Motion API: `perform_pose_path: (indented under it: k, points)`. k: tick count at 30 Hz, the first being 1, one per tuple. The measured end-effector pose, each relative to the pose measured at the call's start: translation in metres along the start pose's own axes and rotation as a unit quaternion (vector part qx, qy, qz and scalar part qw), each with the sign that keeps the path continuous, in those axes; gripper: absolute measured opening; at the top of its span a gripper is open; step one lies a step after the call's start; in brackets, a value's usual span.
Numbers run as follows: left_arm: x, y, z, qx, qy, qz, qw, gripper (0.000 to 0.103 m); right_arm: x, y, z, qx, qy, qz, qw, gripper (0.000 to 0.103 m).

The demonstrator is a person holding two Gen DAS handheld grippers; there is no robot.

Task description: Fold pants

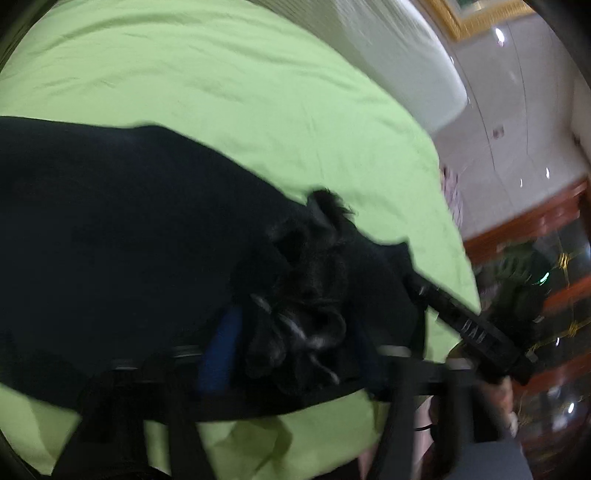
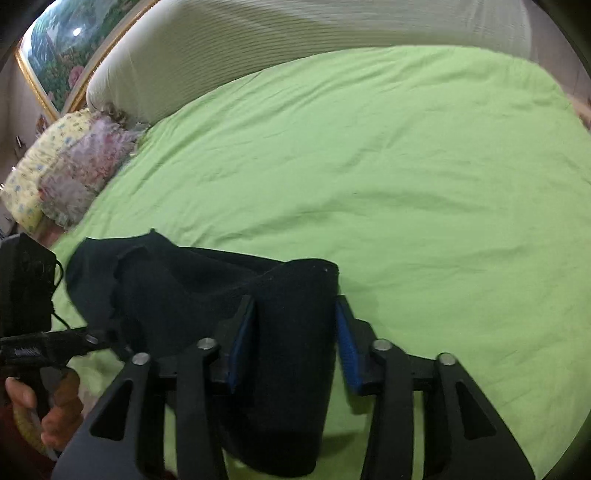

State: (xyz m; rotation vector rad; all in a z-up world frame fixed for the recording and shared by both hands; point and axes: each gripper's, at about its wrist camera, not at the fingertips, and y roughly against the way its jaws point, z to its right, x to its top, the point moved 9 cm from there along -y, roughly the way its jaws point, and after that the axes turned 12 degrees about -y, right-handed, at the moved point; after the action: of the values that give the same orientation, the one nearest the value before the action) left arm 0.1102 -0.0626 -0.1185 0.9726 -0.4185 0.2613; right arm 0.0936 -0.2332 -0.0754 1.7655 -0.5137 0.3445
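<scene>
Black pants (image 1: 122, 240) lie on a green bed sheet (image 1: 229, 92). In the left wrist view my left gripper (image 1: 295, 343) is shut on a bunched, gathered end of the pants; one blue pad (image 1: 221, 343) shows, the other is hidden by cloth. The right gripper's body (image 1: 476, 332) reaches in from the right. In the right wrist view my right gripper (image 2: 295, 339) holds a folded band of the pants (image 2: 291, 350) between its blue pads (image 2: 242, 339). The jaws stand fairly wide with the thick cloth filling the gap. The left gripper's handle and a hand (image 2: 33, 347) show at the left.
A white ribbed headboard (image 2: 295, 33) runs along the far side of the bed. Floral pillows (image 2: 62, 162) lie at the bed's corner. A framed painting (image 2: 62, 48) hangs on the wall. A wooden glass cabinet (image 1: 546, 280) stands past the bed's edge.
</scene>
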Motion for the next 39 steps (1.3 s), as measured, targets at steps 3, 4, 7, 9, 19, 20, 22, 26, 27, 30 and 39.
perform_pose_path:
  k: [3,4,7,9,19,20,22,26,27,30,39]
  points:
    - [0.003,0.006,0.014,0.023,-0.040,0.015,0.9988,0.015,0.009,0.015,0.000,0.006,-0.002,0.023,1.000,0.023]
    - [0.002,0.009,0.017,0.034,-0.058,0.016,0.9976,0.014,0.010,0.017,0.002,0.005,-0.003,0.028,1.000,0.022]
    - [-0.008,0.000,0.014,0.038,-0.061,-0.006,0.9974,0.014,0.003,0.000,0.013,-0.025,0.001,0.027,0.999,0.022]
    - [-0.018,-0.009,0.006,0.033,-0.047,-0.018,0.9982,0.014,0.000,-0.005,0.014,-0.030,0.005,0.043,0.999,0.025]
    - [-0.030,0.012,0.002,0.032,-0.016,-0.014,0.9993,0.030,0.017,0.052,-0.015,0.018,0.006,0.117,0.993,0.049]
    - [-0.032,0.013,0.001,0.030,-0.014,-0.013,0.9994,0.032,0.015,0.053,-0.024,0.039,0.013,0.111,0.993,0.048]
    - [-0.034,0.013,-0.005,0.027,-0.007,-0.013,0.9995,0.034,0.005,0.040,-0.047,0.072,0.030,0.077,0.994,0.046]
    - [-0.035,0.013,-0.005,0.025,-0.002,-0.010,0.9996,0.034,-0.031,-0.024,-0.051,0.050,0.052,-0.040,0.997,0.045]
    - [-0.037,0.017,-0.007,0.028,-0.003,-0.010,0.9996,0.034,-0.032,-0.026,-0.054,0.041,0.072,-0.019,0.996,0.045]
    - [-0.042,0.035,-0.019,0.038,0.009,0.002,0.9992,0.035,-0.028,-0.015,-0.065,0.023,0.102,-0.014,0.994,0.047]
    - [-0.056,0.114,-0.083,0.095,0.094,0.087,0.9873,0.054,-0.020,-0.019,-0.132,0.086,0.138,-0.028,0.986,0.047]
